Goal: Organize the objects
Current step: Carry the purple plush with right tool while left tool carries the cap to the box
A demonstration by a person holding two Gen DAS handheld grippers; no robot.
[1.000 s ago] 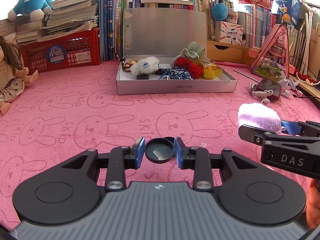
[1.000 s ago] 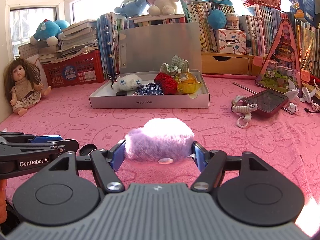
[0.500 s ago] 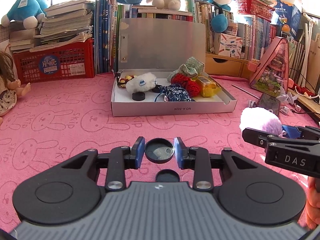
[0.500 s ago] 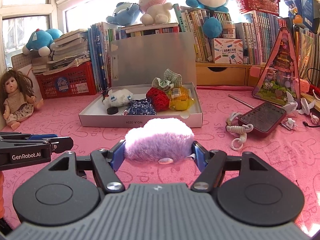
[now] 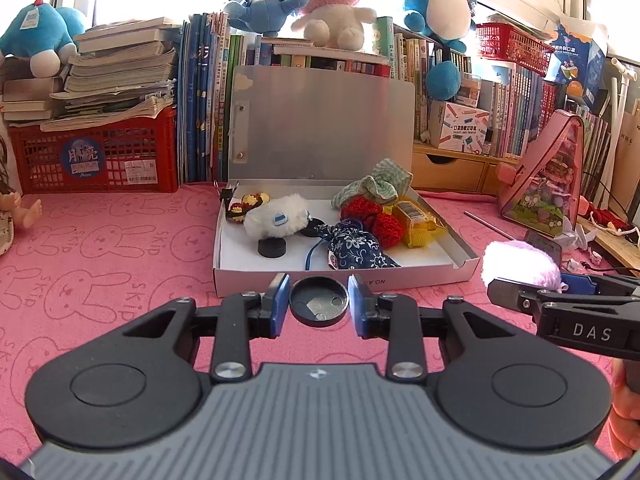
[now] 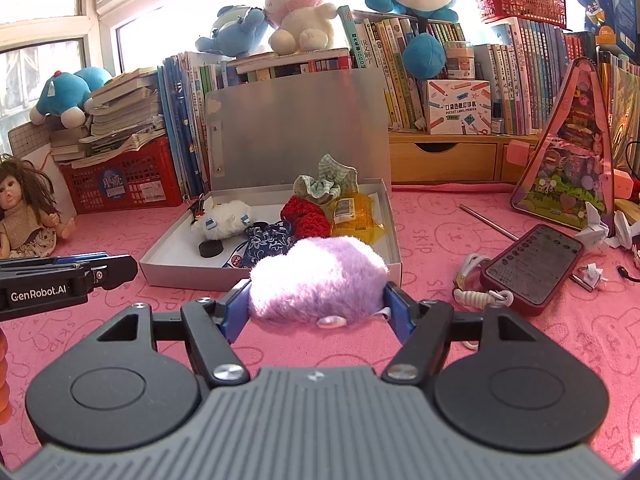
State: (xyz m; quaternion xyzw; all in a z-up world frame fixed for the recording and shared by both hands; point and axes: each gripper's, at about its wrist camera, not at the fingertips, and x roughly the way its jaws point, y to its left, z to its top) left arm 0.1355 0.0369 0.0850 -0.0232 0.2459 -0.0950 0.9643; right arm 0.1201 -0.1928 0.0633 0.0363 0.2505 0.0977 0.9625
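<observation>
Looking along the left gripper [image 5: 319, 305], its fingers pinch a small black round lid [image 5: 319, 301] by its rim, hollow side facing the camera. Straight ahead and just beyond lies the open grey box [image 5: 460, 254], its long axis running across the view and its flap standing upright at the back. It holds a white plush, a black disc [image 5: 272, 247], a blue floral pouch [image 5: 354, 249], red crochet pieces and a yellow packet. Print on the box's front wall is upside down and half hidden. At the right edge the right gripper, marked "DAS", carries a purple fluffy toy [image 5: 516, 262] level with the box's right corner. A red crate [image 5: 96, 156] on the left bears a round blue sticker with Chinese characters.

From the right wrist, the right gripper [image 6: 318, 306] has its fingers spread wide and pressed into the sides of the purple fluffy toy, which hides part of the box's near wall; the box lies ahead and slightly left. The left gripper at the left edge reads "GenRobot.AI". A phone [image 6: 534, 266] lies on the pink tabletop [image 6: 560, 340] to the right, whose bunny pattern repeats "SKIP". Both hands look about equally near the box.
</observation>
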